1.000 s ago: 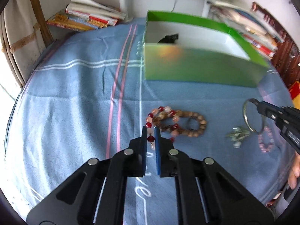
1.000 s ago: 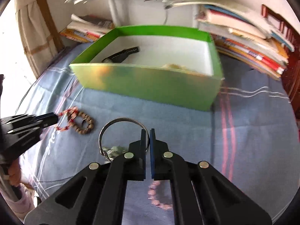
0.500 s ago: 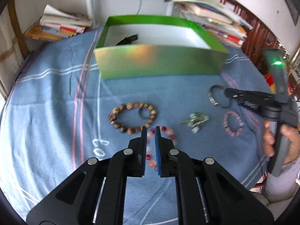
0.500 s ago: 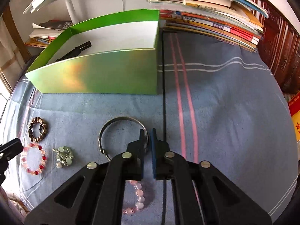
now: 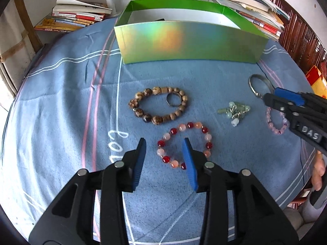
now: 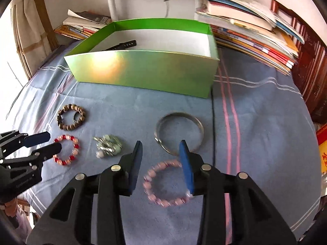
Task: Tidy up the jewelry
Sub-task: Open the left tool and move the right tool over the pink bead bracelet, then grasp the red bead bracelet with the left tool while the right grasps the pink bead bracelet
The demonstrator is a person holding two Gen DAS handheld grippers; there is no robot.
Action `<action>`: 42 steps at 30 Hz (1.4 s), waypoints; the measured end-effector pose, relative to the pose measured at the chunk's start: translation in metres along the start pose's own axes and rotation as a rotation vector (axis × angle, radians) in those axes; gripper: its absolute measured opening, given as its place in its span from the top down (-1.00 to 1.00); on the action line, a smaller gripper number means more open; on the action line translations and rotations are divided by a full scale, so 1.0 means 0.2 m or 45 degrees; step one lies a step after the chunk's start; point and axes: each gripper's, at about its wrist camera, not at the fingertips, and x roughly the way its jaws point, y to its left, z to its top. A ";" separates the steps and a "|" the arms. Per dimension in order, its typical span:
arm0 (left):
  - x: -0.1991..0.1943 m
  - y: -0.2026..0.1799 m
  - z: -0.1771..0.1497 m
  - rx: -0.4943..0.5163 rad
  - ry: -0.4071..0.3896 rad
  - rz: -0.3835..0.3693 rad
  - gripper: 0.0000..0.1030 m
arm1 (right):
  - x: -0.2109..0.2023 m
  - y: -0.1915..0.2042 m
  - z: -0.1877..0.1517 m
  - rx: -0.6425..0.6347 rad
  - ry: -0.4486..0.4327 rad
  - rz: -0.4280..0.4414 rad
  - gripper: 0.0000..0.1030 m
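The red and pink bead bracelet (image 5: 185, 144) lies flat on the blue striped cloth (image 5: 61, 106) covering the table, directly ahead of the left gripper (image 5: 164, 143), whose jaws have just been opening and now stand apart with the bracelet's near-left arc between them, nothing clamped. It is judged to be light, limp and strung on cord or elastic, so it should sag and swing when lifted; the round glossy beads are likely to roll under the pads, and a grip across one arc of the strand, pads closing on the beads from both sides, seems the most secure. The pale pink bead bracelet (image 6: 165, 183) lies just below the right gripper (image 6: 160, 145), whose jaws have likewise just been opening and hold nothing; it should handle in the same manner. The silver bangle (image 6: 179, 132), just beyond it, looks rigid, thin and smooth, probably slippery; take it across the rim. The brown wooden bead bracelet (image 5: 158, 107) has larger, matt beads and encloses a small metal ring (image 5: 173, 100), which could be left behind or dragged along. The cluster of pale green stones and silver links (image 5: 234, 111) is irregular and may snag. The green box (image 6: 143, 73), well behind the jewelry, is open-topped with a white interior and already holds a black strap (image 6: 122, 45).
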 end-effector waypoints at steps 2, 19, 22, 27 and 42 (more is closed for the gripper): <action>0.01 -0.01 -0.01 0.002 0.007 0.005 0.28 | -0.01 -0.05 -0.03 0.027 0.012 -0.038 0.28; 0.00 -0.08 -0.07 -0.074 -0.103 0.194 -0.07 | -0.01 -0.05 -0.16 -0.012 0.015 -0.081 0.28; 0.00 -0.06 -0.07 -0.094 -0.106 0.179 -0.15 | 0.00 -0.04 -0.15 -0.009 0.011 -0.061 0.28; 0.01 -0.04 -0.07 -0.106 -0.114 0.150 -0.16 | 0.01 -0.01 -0.15 -0.018 -0.008 -0.036 0.42; 0.01 -0.04 -0.08 -0.114 -0.126 0.134 -0.16 | 0.01 0.00 -0.14 -0.022 -0.014 -0.033 0.50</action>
